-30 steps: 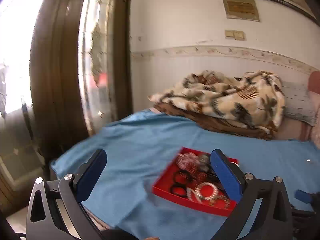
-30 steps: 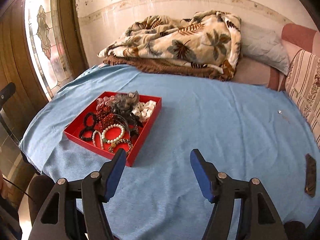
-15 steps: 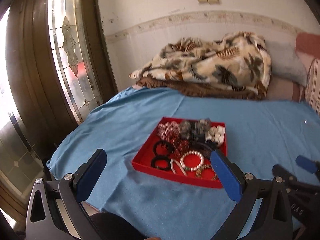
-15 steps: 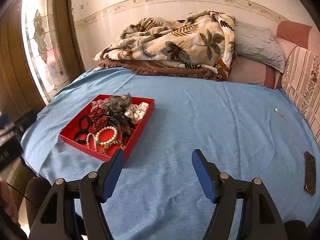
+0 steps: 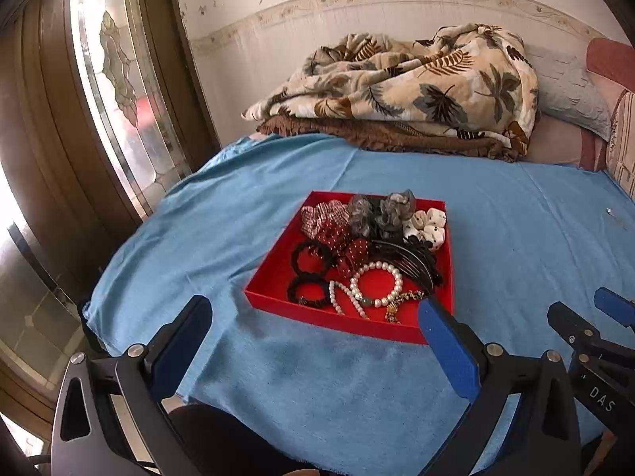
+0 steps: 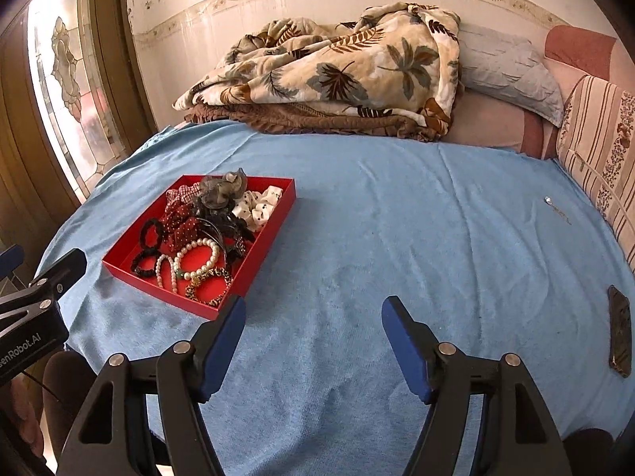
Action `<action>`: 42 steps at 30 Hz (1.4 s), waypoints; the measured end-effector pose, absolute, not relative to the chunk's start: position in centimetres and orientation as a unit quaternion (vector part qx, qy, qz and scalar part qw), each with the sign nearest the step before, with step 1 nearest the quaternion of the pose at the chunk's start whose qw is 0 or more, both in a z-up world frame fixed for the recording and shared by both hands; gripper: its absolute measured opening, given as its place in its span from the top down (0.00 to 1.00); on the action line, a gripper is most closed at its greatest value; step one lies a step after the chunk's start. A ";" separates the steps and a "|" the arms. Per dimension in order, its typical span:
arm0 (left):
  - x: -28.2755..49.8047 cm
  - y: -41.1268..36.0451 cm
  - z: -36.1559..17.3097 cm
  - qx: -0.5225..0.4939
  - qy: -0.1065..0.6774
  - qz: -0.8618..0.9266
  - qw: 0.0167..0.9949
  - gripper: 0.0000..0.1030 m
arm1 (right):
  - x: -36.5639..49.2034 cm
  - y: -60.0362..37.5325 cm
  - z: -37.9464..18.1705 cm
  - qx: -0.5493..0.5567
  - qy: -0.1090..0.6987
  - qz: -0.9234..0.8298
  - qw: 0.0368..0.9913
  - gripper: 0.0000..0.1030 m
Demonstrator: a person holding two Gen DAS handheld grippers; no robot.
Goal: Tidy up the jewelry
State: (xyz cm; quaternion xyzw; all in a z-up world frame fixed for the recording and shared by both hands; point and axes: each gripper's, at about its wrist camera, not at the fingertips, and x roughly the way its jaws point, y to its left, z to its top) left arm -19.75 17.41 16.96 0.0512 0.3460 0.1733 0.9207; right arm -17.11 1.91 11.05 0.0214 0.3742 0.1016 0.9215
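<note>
Red tray [image 5: 278, 277] on the blue sheet [image 6: 397, 218], crammed with pearl bracelets [image 5: 375, 283], scrunchies, combs. Left gripper [image 5: 313, 341] and right gripper [image 6: 313, 333] both gaping wide, empty, hovering near. Could be pre-sort or finished; can't tell.

Left tongs [image 5: 313, 333] spread wide, right tongs [image 6: 313, 325] likewise (both empty)

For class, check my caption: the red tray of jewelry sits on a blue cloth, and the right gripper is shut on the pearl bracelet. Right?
Not quite. The right gripper is open and empty, over the blue cloth; the right wrist view shows it. The pearl bracelet lies in the red tray.
</note>
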 end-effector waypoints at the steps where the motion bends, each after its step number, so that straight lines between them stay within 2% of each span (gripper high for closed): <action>1: -19.7 17.5 16.8 0.049 0.350 0.171 0.920 0.00 | -17.1 1.9 11.0 0.022 0.374 0.101 0.921 0.26; 42: -19.3 19.3 14.7 0.002 0.393 0.160 0.905 0.00 | -17.3 2.5 9.9 0.000 0.382 0.097 0.919 0.23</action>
